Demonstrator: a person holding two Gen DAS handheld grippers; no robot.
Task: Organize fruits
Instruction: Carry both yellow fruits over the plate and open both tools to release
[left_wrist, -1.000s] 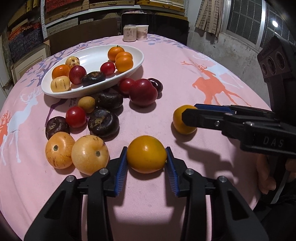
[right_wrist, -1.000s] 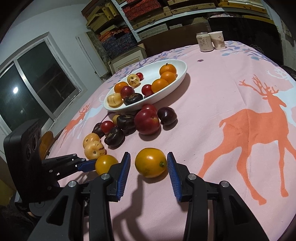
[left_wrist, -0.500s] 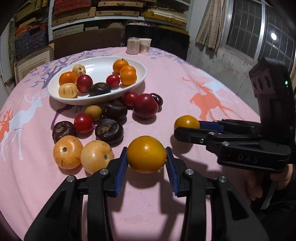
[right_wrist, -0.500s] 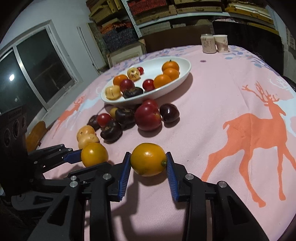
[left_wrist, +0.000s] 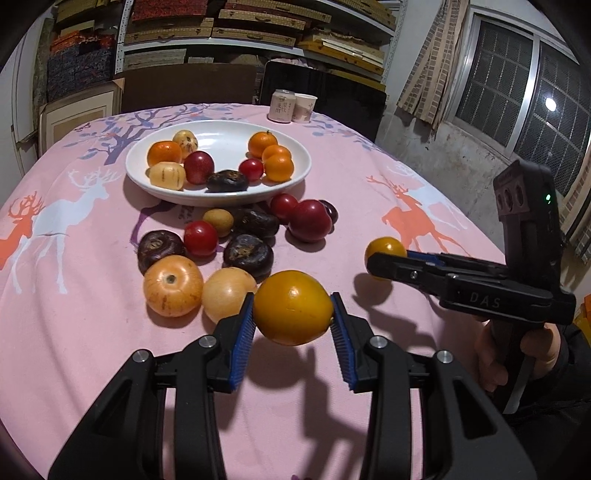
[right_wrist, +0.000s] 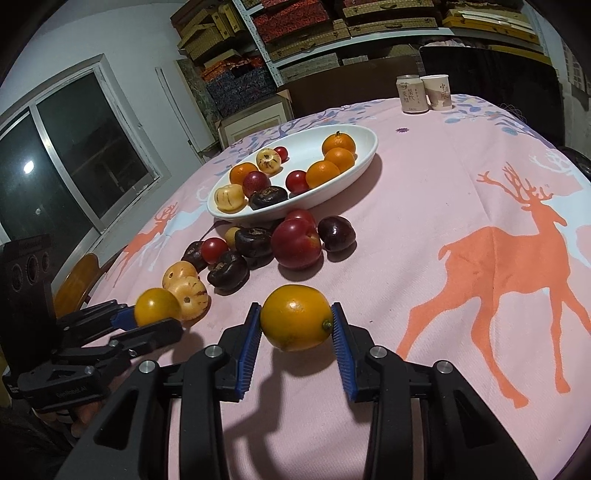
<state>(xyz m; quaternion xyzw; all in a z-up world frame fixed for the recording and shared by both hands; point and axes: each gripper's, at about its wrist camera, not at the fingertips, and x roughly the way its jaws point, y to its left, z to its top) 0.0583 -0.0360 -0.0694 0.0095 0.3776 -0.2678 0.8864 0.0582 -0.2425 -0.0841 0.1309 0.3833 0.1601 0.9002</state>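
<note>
In the left wrist view my left gripper (left_wrist: 293, 300) is shut on a yellow-orange fruit (left_wrist: 293, 317), held a little above the pink tablecloth. To its right my right gripper (left_wrist: 388, 255) grips a second yellow-orange fruit (left_wrist: 384, 246). The right wrist view shows that right gripper (right_wrist: 294, 309) shut on its fruit (right_wrist: 295, 325), with a shadow beneath. My left gripper (right_wrist: 155, 318) appears at the left there with its fruit (right_wrist: 155, 304). A white oval plate (left_wrist: 221, 199) (right_wrist: 351, 173) at the back holds several oranges, red, dark and pale fruits.
Loose fruit lies between the plate and the grippers: two pale striped ones (left_wrist: 173, 286), dark ones (left_wrist: 248, 254), small red ones (left_wrist: 200, 238) and a large red one (left_wrist: 309, 220). A can (left_wrist: 282, 106) and paper cup (left_wrist: 305, 108) stand at the far edge. A hand (left_wrist: 517, 354) holds the right gripper.
My left gripper has risen with its fruit off the cloth and the view has tilted up. The right gripper's jaws closed onto the second fruit, which now hangs just above the cloth.
</note>
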